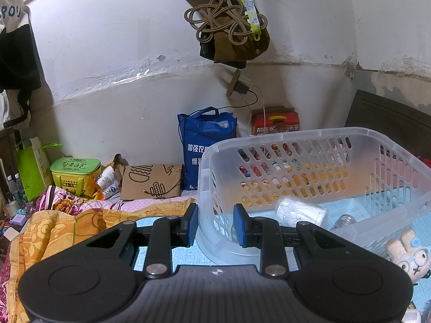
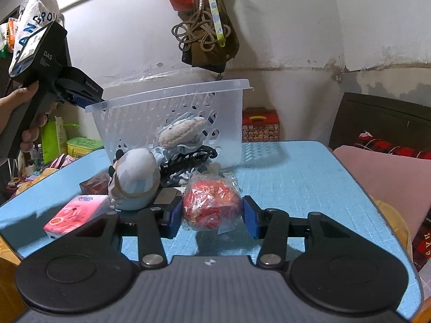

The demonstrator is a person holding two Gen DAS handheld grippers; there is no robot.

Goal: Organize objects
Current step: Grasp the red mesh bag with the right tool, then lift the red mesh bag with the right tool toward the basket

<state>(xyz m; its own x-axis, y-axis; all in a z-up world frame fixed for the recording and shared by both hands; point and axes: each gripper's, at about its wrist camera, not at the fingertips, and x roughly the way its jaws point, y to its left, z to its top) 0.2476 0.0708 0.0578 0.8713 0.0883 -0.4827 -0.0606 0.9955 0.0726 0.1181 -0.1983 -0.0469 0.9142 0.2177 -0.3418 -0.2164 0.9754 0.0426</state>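
A clear plastic basket (image 1: 309, 145) stands on the blue mat; it also shows in the right wrist view (image 2: 172, 99). My left gripper (image 1: 215, 224) straddles the basket's near-left rim, one finger outside and one inside, jaws partly apart. Whether it grips the rim I cannot tell. Inside lie a white wrapped roll (image 1: 300, 211) and a light bulb (image 1: 344, 219). My right gripper (image 2: 212, 215) is open around a red ball wrapped in clear plastic (image 2: 211, 204) on the mat; the pads stand beside it. The left gripper (image 2: 80, 95) shows there at the basket rim.
A pile lies in front of the basket: a grey plush toy (image 2: 134, 177), a pink tissue pack (image 2: 78, 214), a black clip (image 2: 188, 158), a dark red box (image 2: 94, 184). A bunny plush (image 1: 409, 253) sits right of the basket. Bags and boxes line the wall.
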